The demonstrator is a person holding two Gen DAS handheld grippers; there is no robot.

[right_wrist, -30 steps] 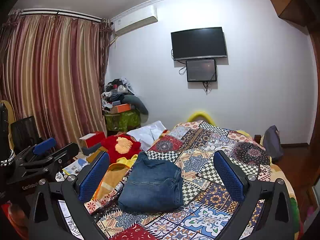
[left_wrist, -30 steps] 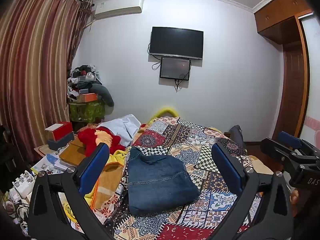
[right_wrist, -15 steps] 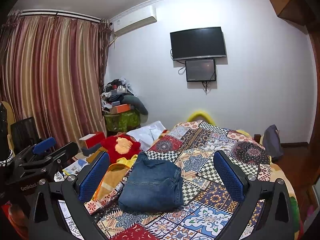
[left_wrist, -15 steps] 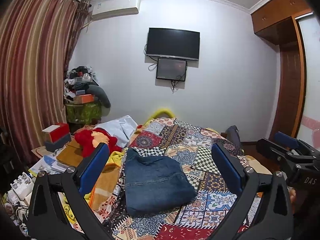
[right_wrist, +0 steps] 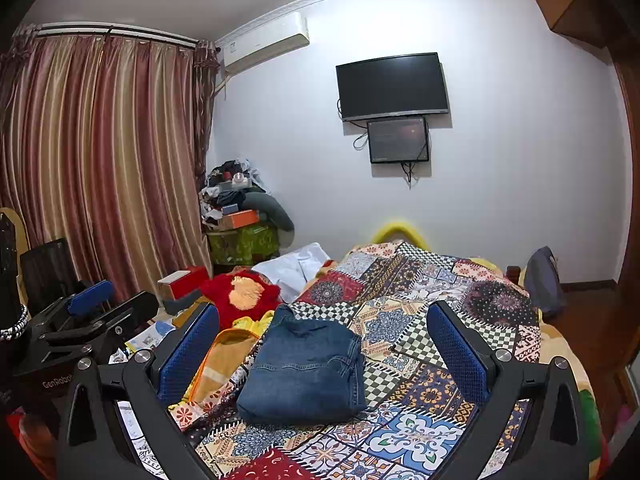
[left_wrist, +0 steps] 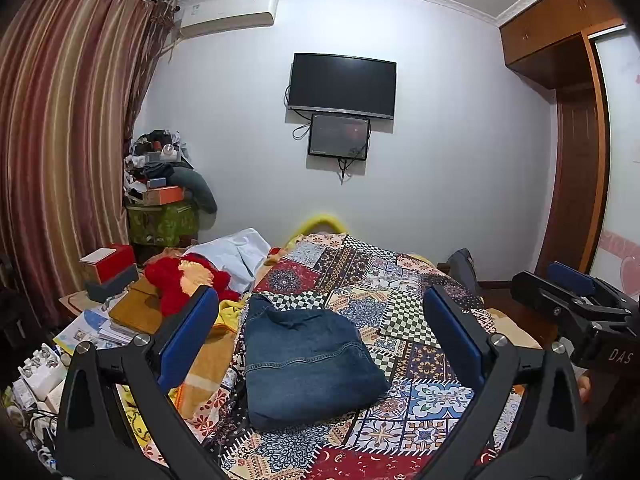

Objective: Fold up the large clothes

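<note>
A folded pair of blue jeans (left_wrist: 306, 360) (right_wrist: 306, 368) lies as a compact block on the patchwork bedspread (left_wrist: 400, 320) (right_wrist: 420, 312). My left gripper (left_wrist: 320, 336) is held above and short of the jeans, open, with nothing between its blue pads. My right gripper (right_wrist: 324, 352) is likewise open and empty, raised back from the jeans. The right gripper (left_wrist: 576, 300) shows at the right edge of the left wrist view, and the left gripper (right_wrist: 86, 320) at the left edge of the right wrist view.
A red plush toy (left_wrist: 184, 280) (right_wrist: 240, 294), an orange-yellow cloth (left_wrist: 208, 364) and a white garment (left_wrist: 236, 252) lie left of the jeans. Boxes and papers crowd a low table (left_wrist: 104, 312). A dark bag (right_wrist: 540, 280) stands beside the bed's right side.
The left wrist view has shifted slightly, with the jeans sitting a little lower and more central. The right gripper has barely moved. The jeans stay folded and still.
</note>
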